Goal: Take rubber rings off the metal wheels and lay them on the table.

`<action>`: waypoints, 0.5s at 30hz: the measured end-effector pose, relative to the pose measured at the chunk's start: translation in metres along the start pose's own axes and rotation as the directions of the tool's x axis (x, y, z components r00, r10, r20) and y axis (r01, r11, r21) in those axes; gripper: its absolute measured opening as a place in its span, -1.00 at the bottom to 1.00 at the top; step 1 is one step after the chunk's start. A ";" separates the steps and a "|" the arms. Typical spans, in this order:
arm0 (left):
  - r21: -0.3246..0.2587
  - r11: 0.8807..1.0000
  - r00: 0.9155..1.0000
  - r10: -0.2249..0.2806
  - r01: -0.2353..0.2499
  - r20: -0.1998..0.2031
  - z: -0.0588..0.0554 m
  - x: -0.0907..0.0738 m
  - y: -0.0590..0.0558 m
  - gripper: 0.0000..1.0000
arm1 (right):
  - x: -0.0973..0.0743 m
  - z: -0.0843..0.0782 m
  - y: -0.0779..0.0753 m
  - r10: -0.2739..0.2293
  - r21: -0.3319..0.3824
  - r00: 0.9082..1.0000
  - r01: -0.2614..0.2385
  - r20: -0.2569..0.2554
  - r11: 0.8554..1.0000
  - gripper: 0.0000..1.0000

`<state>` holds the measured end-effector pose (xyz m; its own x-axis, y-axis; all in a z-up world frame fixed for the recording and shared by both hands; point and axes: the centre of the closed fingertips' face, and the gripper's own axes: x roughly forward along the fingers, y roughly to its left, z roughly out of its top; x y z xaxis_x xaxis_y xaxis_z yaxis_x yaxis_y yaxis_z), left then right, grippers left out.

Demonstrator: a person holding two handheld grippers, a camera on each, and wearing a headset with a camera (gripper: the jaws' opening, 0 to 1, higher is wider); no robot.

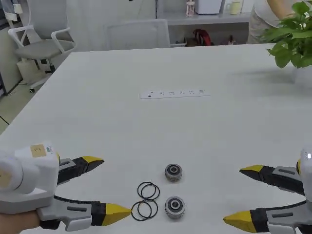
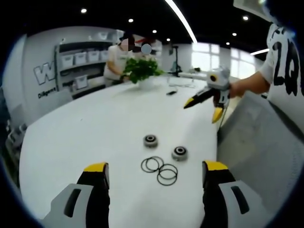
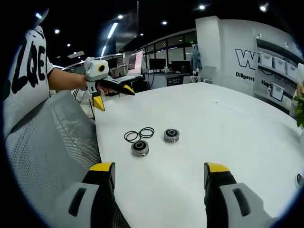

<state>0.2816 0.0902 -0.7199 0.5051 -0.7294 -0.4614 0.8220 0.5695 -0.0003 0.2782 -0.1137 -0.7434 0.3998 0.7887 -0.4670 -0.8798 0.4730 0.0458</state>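
Note:
Two small metal wheels lie flat on the white table (image 1: 161, 126), one farther (image 1: 173, 171) and one nearer (image 1: 174, 205). Thin black rubber rings (image 1: 146, 200) lie overlapping in a small cluster just left of them. My left gripper (image 1: 111, 186) hovers open left of the rings, holding nothing. My right gripper (image 1: 242, 194) is open to the right of the wheels, also holding nothing. The left gripper view has the rings (image 2: 160, 169) and both wheels (image 2: 151, 140) (image 2: 179, 152) ahead of its open jaws. In the right gripper view, wheels (image 3: 140, 147) (image 3: 171, 135) sit before the rings (image 3: 139, 134).
A white power strip (image 1: 175, 93) lies at mid-table. A green plant (image 1: 292, 39) stands at the far right corner, with a person behind it. A white chair (image 1: 41, 46) is off the far left. The near table edge is just below the grippers.

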 end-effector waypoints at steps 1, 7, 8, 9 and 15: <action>0.001 1.000 1.000 0.001 -0.001 0.000 -0.001 -0.001 0.000 0.63 | 0.000 0.000 0.000 -0.001 0.002 1.000 0.001 0.001 1.000 0.47; 0.019 1.000 1.000 0.009 -0.009 -0.005 -0.003 -0.004 -0.001 0.65 | -0.002 0.000 -0.001 -0.015 0.012 1.000 0.015 0.011 1.000 0.50; 0.018 1.000 1.000 0.010 -0.010 -0.005 -0.003 -0.004 -0.001 0.65 | -0.003 0.000 -0.002 -0.016 0.013 1.000 0.016 0.012 1.000 0.51; 0.020 1.000 1.000 0.012 -0.012 -0.004 -0.003 -0.005 -0.001 0.66 | -0.003 0.001 -0.001 -0.018 0.012 1.000 0.018 0.015 1.000 0.52; 0.014 1.000 1.000 0.024 -0.024 0.007 -0.002 -0.008 0.000 0.70 | -0.003 0.000 0.000 -0.024 0.006 1.000 0.024 0.012 1.000 0.55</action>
<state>0.2767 0.0966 -0.7176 0.5265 -0.7180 -0.4553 0.8132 0.5816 0.0232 0.2773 -0.1165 -0.7415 0.4241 0.7818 -0.4571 -0.8684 0.4942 0.0397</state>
